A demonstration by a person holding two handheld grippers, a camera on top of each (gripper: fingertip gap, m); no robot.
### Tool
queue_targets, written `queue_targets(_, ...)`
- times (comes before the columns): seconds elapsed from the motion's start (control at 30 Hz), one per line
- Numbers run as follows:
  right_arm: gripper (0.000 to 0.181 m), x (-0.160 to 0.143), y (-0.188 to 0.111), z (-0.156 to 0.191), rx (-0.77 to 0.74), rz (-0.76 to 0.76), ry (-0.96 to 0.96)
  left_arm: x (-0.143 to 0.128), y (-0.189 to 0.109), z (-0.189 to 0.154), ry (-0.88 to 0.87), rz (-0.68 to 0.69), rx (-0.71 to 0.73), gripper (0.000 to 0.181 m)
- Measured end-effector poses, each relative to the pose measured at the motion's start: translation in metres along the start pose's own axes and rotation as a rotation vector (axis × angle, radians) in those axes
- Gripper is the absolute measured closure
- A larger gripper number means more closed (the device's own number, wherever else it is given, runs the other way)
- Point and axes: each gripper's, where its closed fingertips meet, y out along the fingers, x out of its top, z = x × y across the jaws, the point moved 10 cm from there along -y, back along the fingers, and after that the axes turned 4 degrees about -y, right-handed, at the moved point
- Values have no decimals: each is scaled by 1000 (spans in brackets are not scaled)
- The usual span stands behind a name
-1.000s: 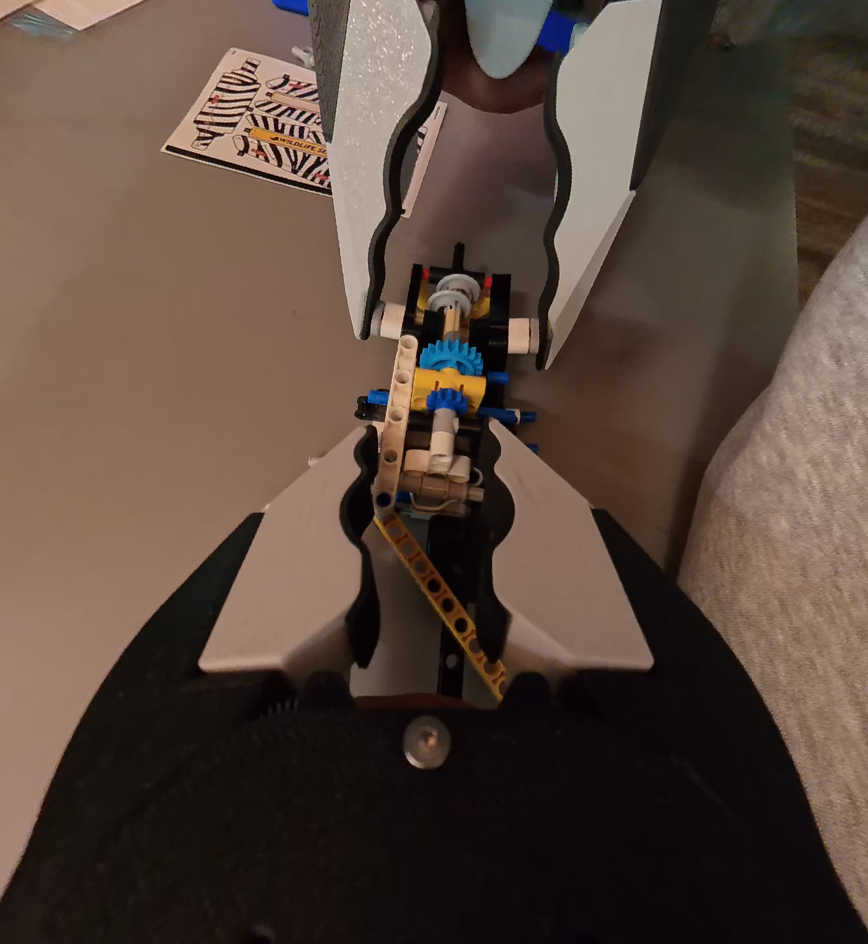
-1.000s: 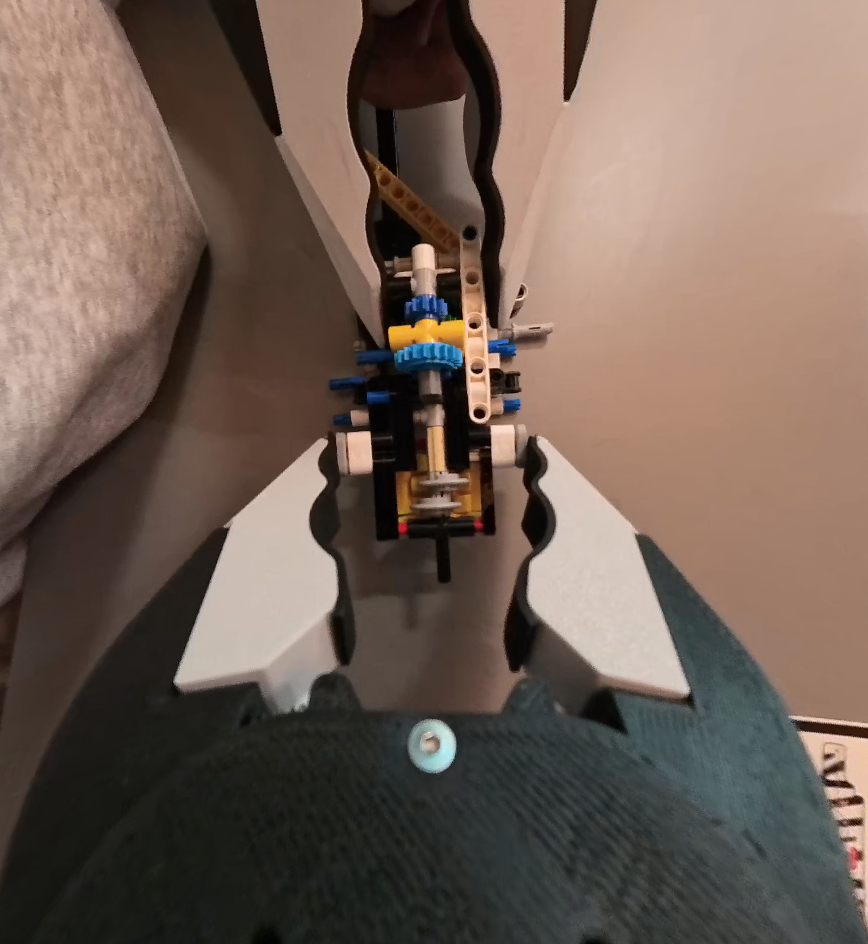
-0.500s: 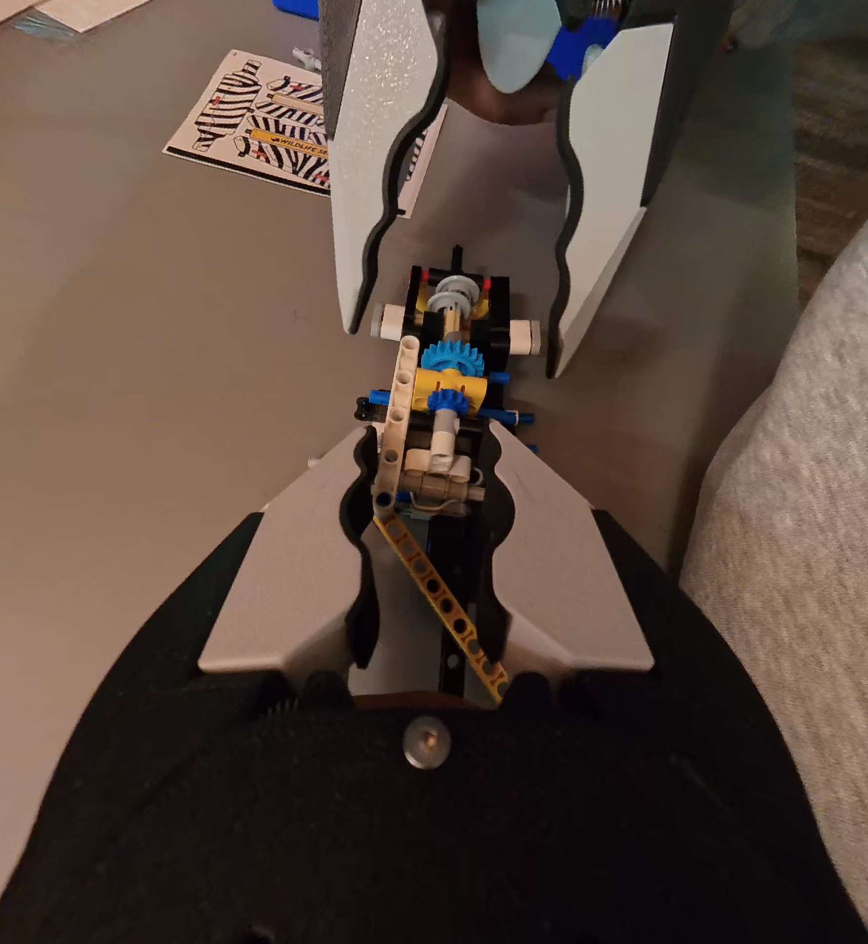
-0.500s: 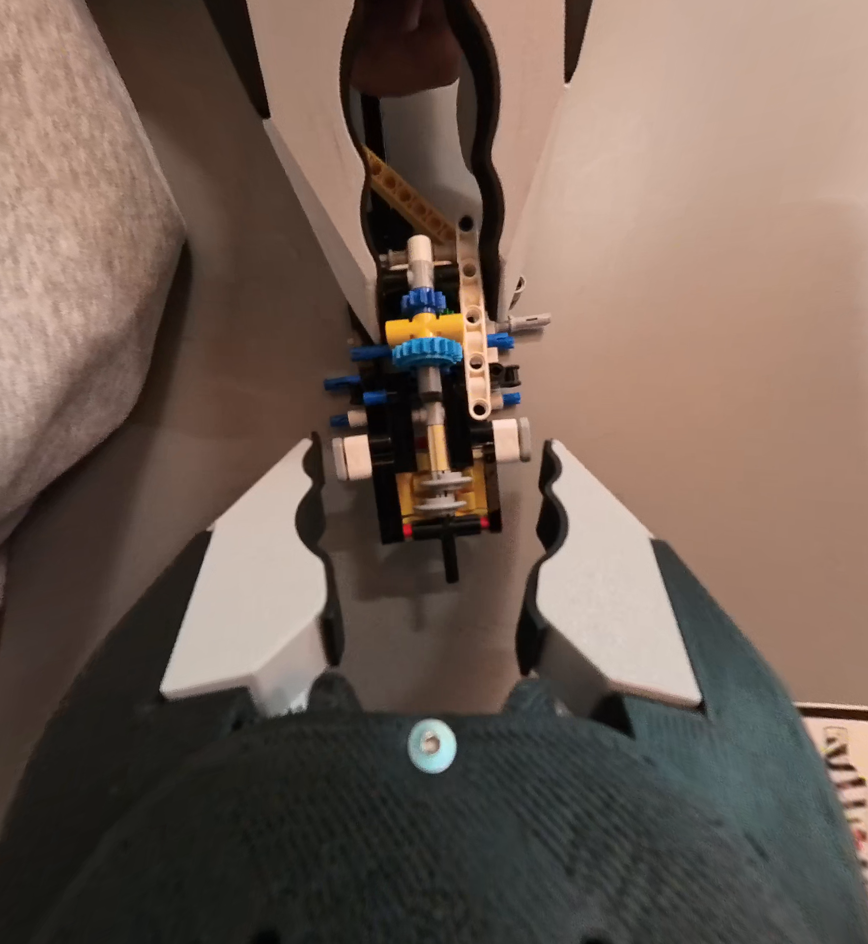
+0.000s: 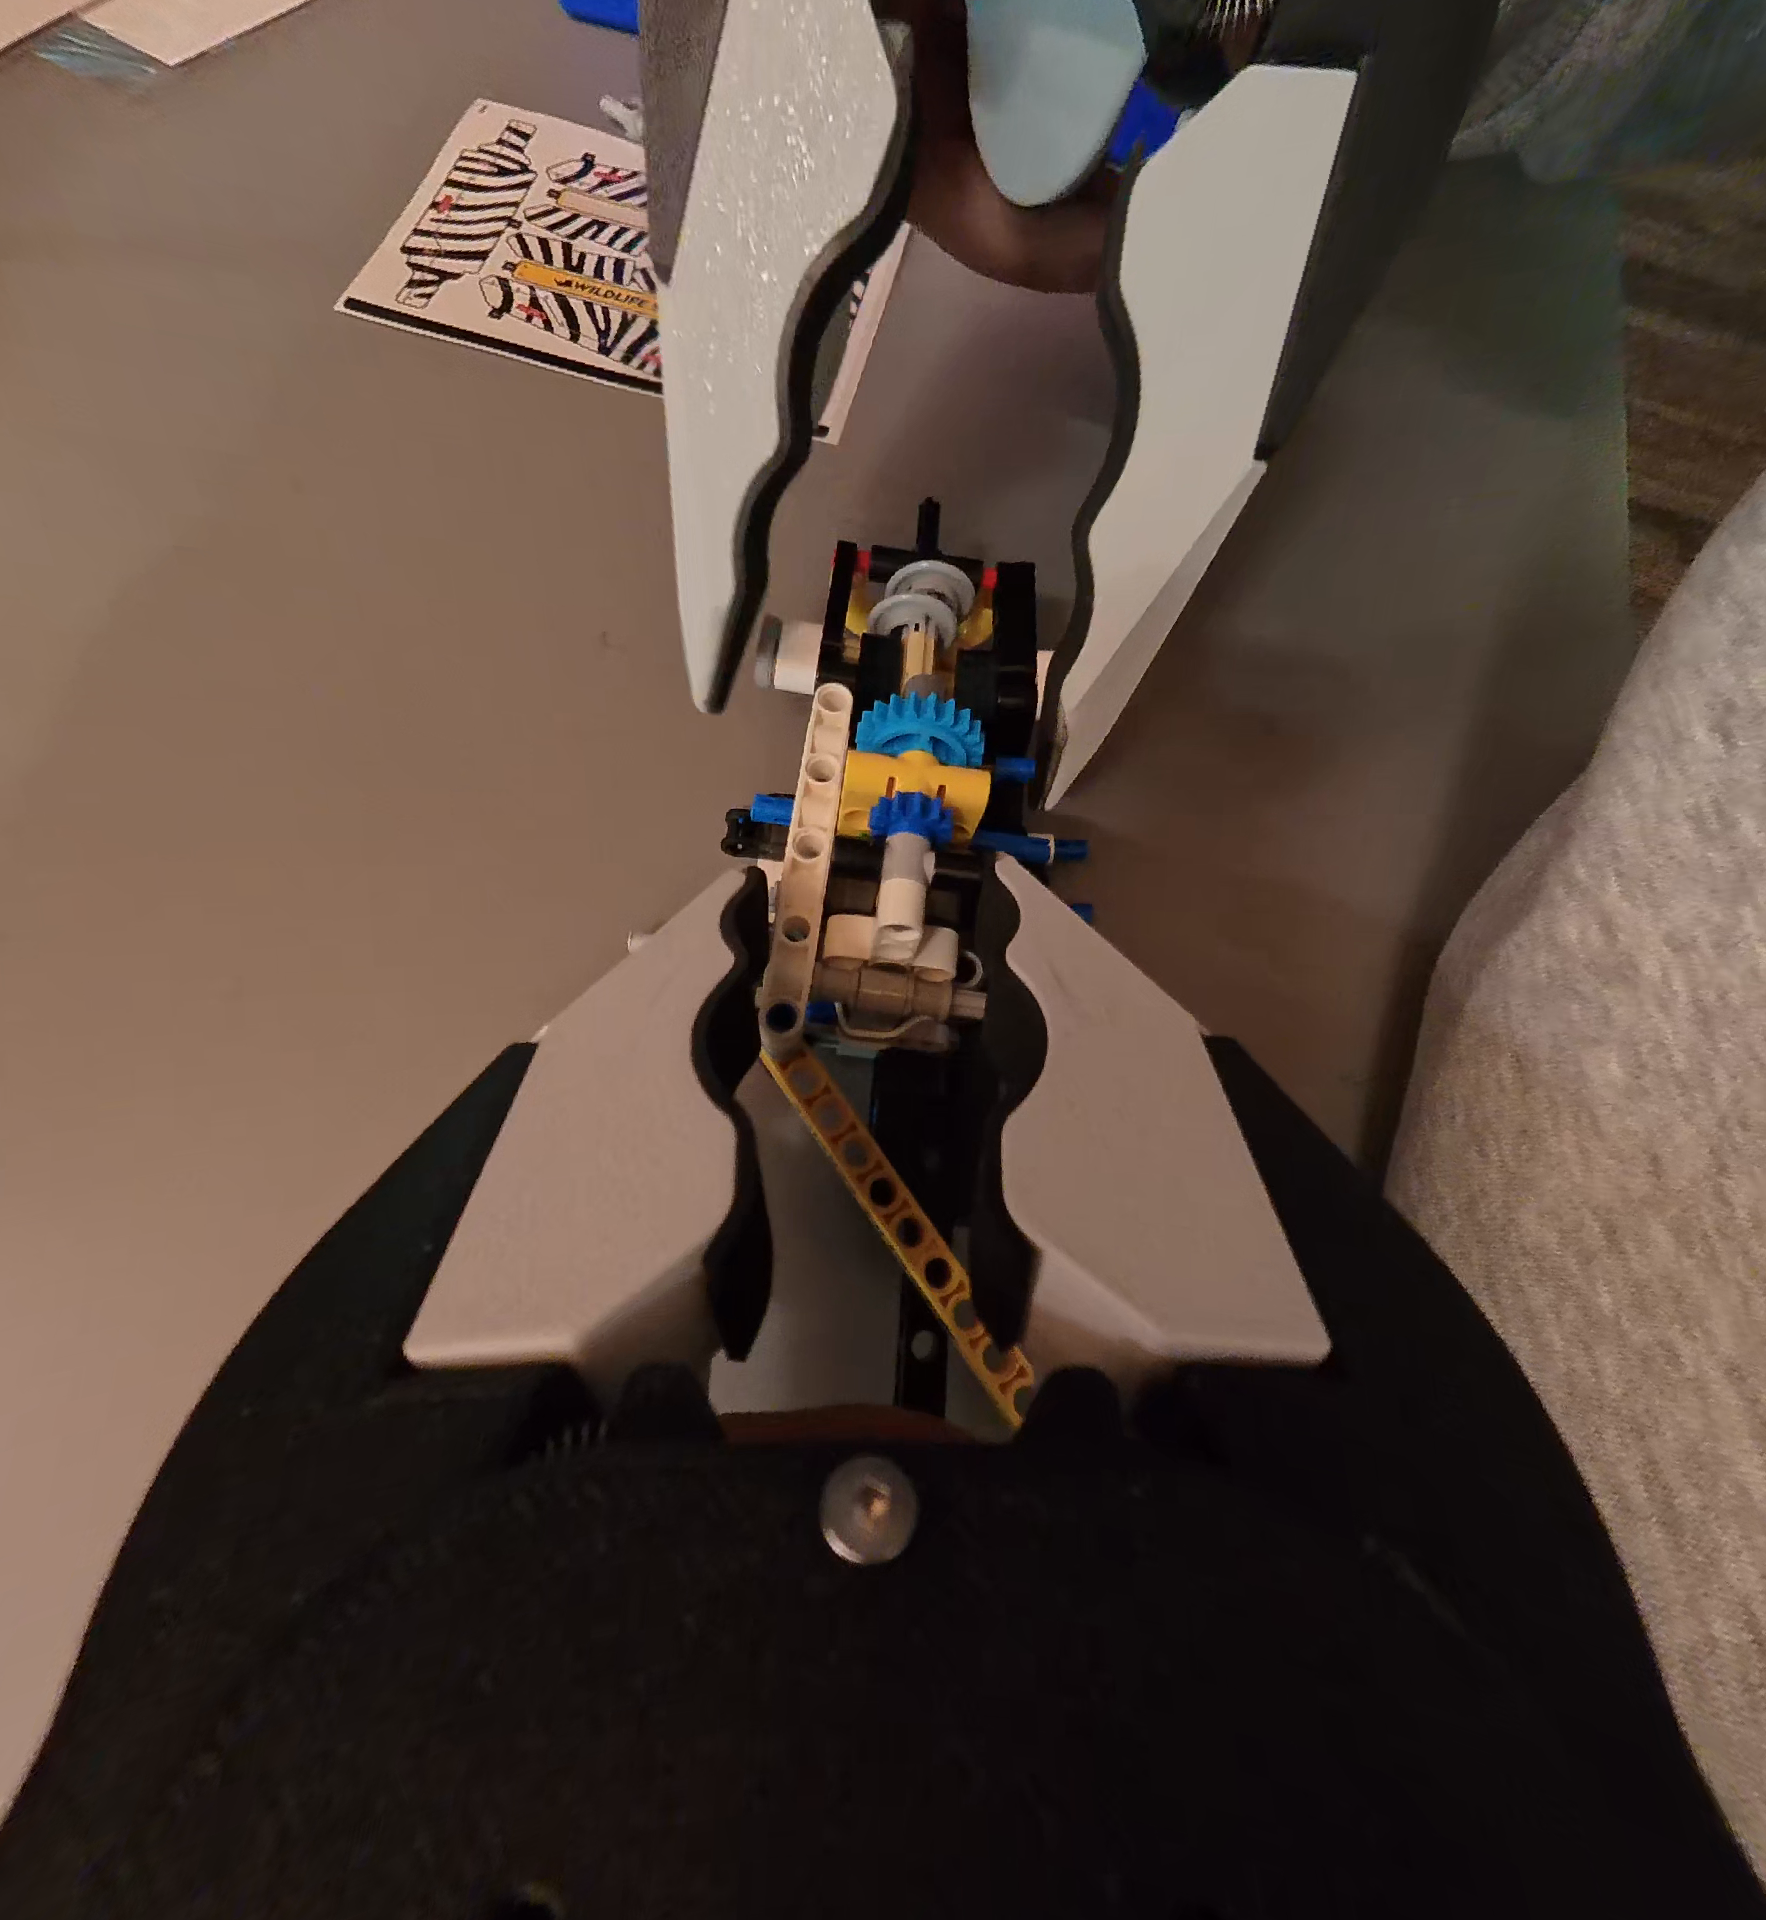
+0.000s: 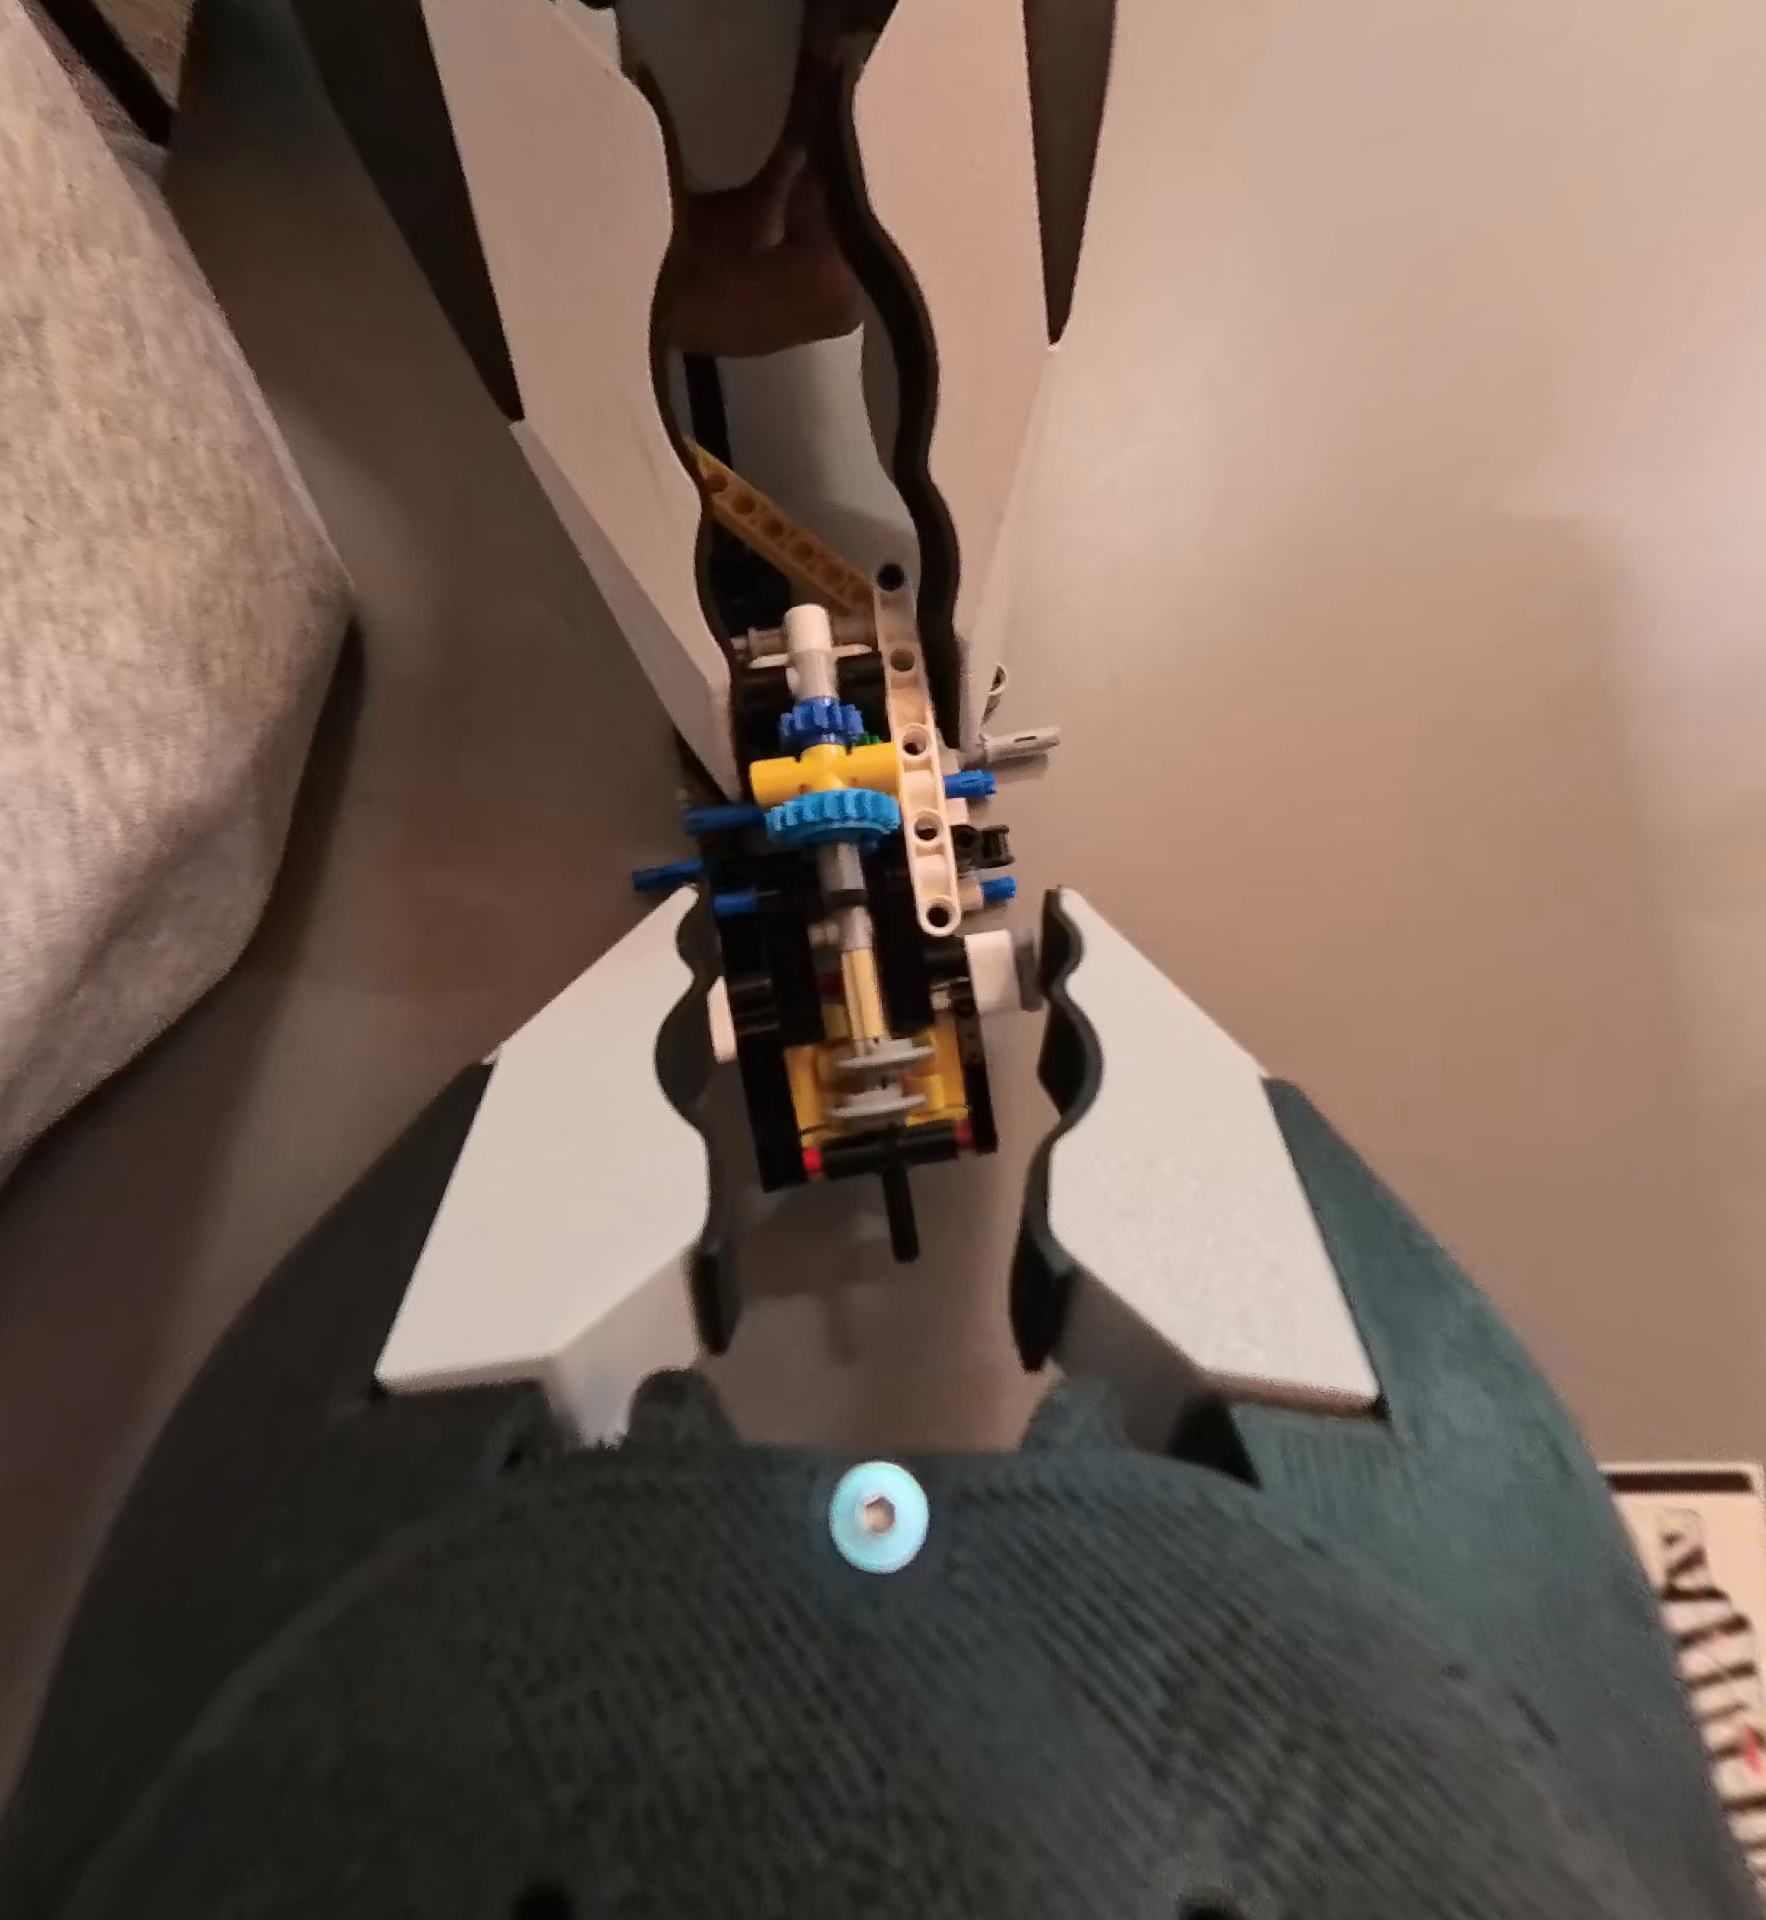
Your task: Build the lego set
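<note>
A lego assembly (image 5: pixel 910 769) of black beams, blue gears, a yellow block and white and yellow holed beams lies on the grey table (image 5: pixel 235 727). My left gripper (image 5: pixel 874 894) is shut on its near end. My right gripper (image 5: pixel 884 727) comes from the far side. Its jaws press on the white axle ends at the other end of the assembly. In the right wrist view, the right gripper (image 6: pixel 874 914) holds the assembly (image 6: pixel 858 987) between its pads, and the left gripper's fingers (image 6: pixel 598 468) grip the far end.
A striped sticker sheet (image 5: pixel 546 260) lies on the table at the back left and shows at the right edge of the right wrist view (image 6: pixel 1710 1662). A grey fabric cushion (image 5: pixel 1637 1143) borders the table. White paper (image 5: pixel 131 31) lies at the far corner.
My right gripper opened and drew back half a second ago. It has since moved forward around the assembly's end and narrowed onto the white axle ends. My left gripper has kept its hold.
</note>
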Motion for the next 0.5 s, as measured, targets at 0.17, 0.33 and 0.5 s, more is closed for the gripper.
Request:
queue_targets(0.17,121,0,0,-1,12,4,-3,0,0,0,0,-2,1,140)
queue_targets(0.33,122,-1,0,0,-2,-14,-10,0,0,0,-1,-1,0,140)
queue_targets(0.5,124,-2,0,0,-9,-18,-18,1,0,0,4,4,2,140)
